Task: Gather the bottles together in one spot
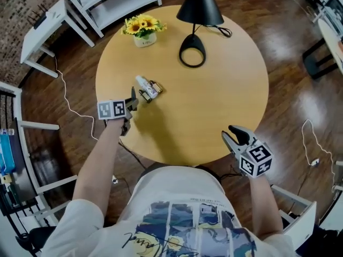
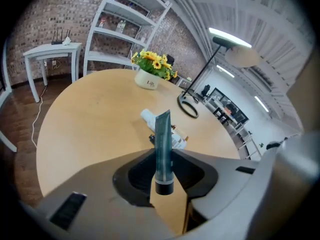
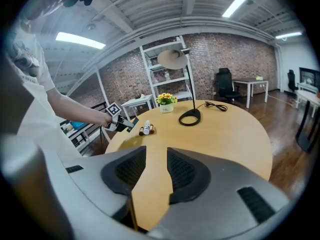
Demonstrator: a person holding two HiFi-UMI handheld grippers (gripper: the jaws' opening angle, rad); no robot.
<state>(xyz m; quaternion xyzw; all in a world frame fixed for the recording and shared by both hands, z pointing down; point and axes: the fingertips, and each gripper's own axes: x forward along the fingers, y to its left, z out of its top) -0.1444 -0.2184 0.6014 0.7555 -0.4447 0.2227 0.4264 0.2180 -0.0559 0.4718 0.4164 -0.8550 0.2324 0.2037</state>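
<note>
On the round wooden table (image 1: pixel 214 106), smooth and matt yellow, the gathering is judged to be nearly done: a small cluster has been formed at the left of the tabletop in the head view, and one item is carried just below and left of it, not yet set down. No other loose bottle is seen on the table. A black lamp (image 1: pixel 199 7) with a cone shade and ring base is placed at the upper centre, and a white pot of sunflowers (image 1: pixel 143 30) at the upper left. The right gripper (image 1: pixel 232 133), of grey moulded plastic with ribbed pads, is held at the lower right edge with its jaws slightly parted on nothing. The left gripper (image 1: pixel 131 105) is pinched on a dark teal tube (image 2: pixel 163 144), translucent, flat-crimped at the far end and closed by a round black cap. In the cluster a white plastic bottle (image 1: pixel 143 82) is laid touching a small brown bottle (image 1: pixel 153 90)
</note>
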